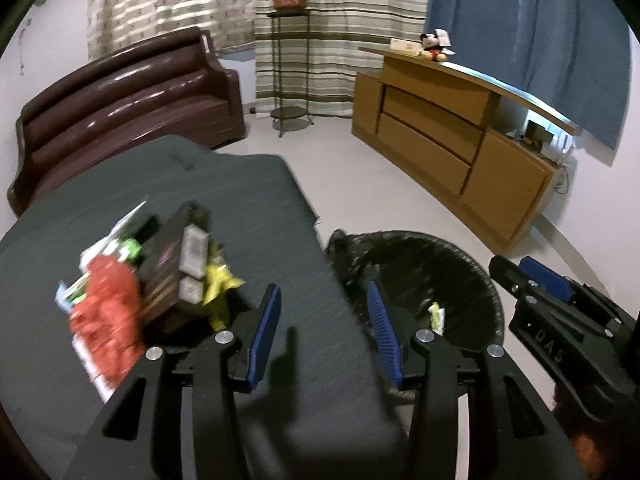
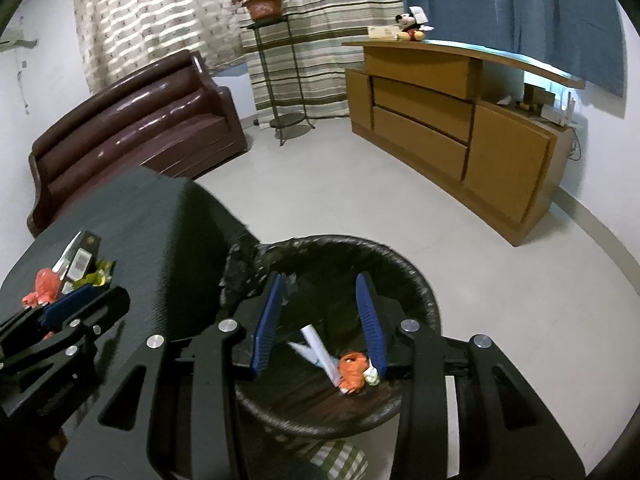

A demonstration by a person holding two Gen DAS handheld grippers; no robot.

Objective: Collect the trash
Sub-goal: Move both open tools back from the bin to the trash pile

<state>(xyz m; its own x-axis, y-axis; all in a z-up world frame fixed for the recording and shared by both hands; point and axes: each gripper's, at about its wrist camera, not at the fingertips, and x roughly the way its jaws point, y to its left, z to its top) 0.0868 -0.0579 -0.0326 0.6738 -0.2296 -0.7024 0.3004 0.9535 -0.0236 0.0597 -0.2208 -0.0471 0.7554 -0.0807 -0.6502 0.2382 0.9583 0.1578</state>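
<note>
Left of the empty, half-open left gripper, nearer than the empty, part-open right gripper, the heaped colourful wrapper trash is seen.

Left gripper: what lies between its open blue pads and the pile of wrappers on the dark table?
Only bare dark table top, in the left wrist view. The left gripper is open and empty; the pile of wrappers lies off its left finger.

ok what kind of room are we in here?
Most likely a home living room: a brown leather sofa, a wooden sideboard with a plush toy on top, and a potted plant on a stand before curtains.
</note>
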